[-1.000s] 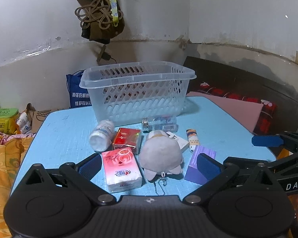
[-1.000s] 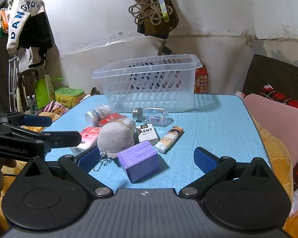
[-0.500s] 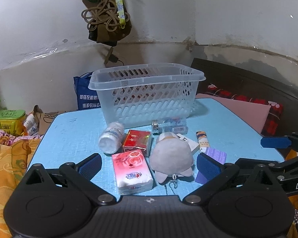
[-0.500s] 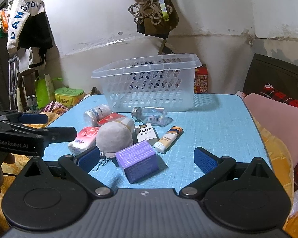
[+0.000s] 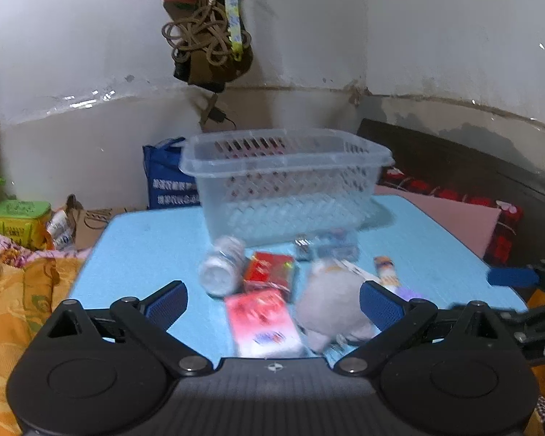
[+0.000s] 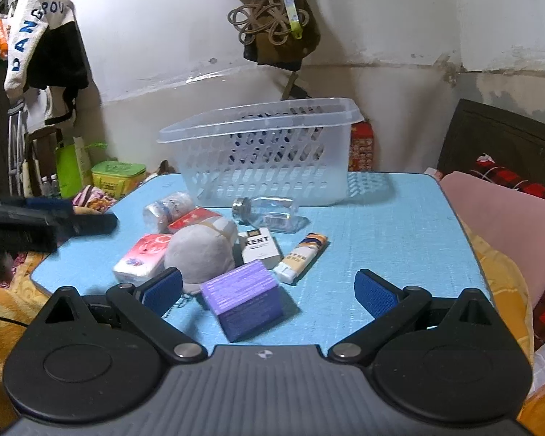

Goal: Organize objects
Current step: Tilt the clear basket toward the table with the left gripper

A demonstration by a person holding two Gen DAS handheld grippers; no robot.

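Small objects lie clustered mid-worktop (image 6: 399, 225): purple box (image 6: 244, 299) nearest the front edge, grey plush (image 6: 200, 254), tissue pack (image 6: 141, 259), KENT pack (image 6: 259, 247), glass jar (image 6: 269, 212). The clear basket (image 6: 269, 152) stands by the far edge. Left tool (image 5: 272, 305) and right tool (image 6: 267, 292) both gape wide, holding nothing

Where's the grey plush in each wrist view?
Left wrist: grey plush lies lower centre-right, beside the pink tissue pack.
Right wrist: it sits lower centre-left, behind the purple box.
Shared landmark: the clear basket stands behind it in both.
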